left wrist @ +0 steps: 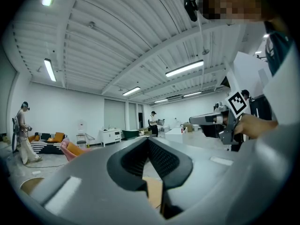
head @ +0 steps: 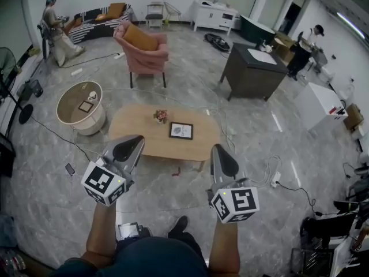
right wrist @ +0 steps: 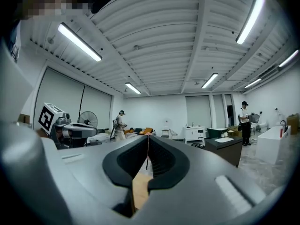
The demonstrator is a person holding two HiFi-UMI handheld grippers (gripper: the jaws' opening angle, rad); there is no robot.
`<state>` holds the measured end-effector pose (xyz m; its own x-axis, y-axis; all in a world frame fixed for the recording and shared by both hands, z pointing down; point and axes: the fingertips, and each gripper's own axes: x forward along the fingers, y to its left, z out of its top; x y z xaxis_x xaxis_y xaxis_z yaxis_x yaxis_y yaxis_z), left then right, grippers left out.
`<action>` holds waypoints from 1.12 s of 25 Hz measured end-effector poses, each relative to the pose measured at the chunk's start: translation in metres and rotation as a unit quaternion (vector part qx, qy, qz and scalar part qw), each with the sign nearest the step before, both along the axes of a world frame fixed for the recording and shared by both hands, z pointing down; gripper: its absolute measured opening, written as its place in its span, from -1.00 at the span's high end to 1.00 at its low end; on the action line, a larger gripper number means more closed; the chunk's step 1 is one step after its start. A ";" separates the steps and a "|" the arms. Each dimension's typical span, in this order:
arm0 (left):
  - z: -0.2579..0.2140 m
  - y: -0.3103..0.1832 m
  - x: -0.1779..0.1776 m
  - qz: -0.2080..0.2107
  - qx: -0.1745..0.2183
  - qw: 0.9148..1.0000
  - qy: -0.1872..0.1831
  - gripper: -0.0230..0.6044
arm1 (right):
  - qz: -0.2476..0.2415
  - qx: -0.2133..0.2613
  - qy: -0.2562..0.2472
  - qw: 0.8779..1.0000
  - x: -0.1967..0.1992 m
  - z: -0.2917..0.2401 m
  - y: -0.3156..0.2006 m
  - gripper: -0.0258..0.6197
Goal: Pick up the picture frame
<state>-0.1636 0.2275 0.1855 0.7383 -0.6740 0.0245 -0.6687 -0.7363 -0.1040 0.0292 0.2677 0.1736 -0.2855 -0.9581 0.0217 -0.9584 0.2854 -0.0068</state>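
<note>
The picture frame [head: 181, 130], dark-edged with a pale print, lies flat on the low wooden coffee table [head: 138, 126], right of a small flower pot [head: 160, 116]. In the head view, my left gripper [head: 137, 138] hovers over the table's near left edge and my right gripper [head: 217, 148] over its near right corner. Both are short of the frame and touch nothing. The left gripper [left wrist: 148, 139] in its own view points level with its jaws shut and empty. The right gripper [right wrist: 148, 138] also has its jaws meeting at the tip, with nothing held. The frame is hidden in both gripper views.
A round side table [head: 81, 104] stands left of the coffee table, a pink armchair [head: 141, 48] behind it and a dark cabinet [head: 252, 68] at back right. Cables and a power strip [head: 275, 179] lie on the floor. One person [head: 56, 30] stands far left, another [head: 304, 49] far right.
</note>
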 end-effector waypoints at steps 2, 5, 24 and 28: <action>0.001 -0.012 0.012 -0.009 -0.001 1.000 -0.003 0.93 | -0.012 0.000 -0.003 1.000 0.011 0.001 -0.018 0.88; -0.001 -0.028 0.029 -0.029 -0.003 1.000 -0.002 0.93 | -0.033 -0.002 -0.002 0.999 0.028 0.001 -0.044 0.88; 0.028 -0.154 0.142 -0.028 -0.026 0.999 0.026 0.93 | -0.028 -0.045 0.009 0.999 0.139 0.031 -0.165 0.88; 0.017 -0.197 0.143 0.005 -0.012 0.999 0.037 0.93 | -0.003 -0.032 0.026 0.999 0.129 0.018 -0.194 0.88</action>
<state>-0.0202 0.0303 0.2028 0.7453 -0.6666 -0.0147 -0.6666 -0.7445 -0.0362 0.1585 0.0739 0.1917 -0.2879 -0.9527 0.0974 -0.9563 0.2915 0.0244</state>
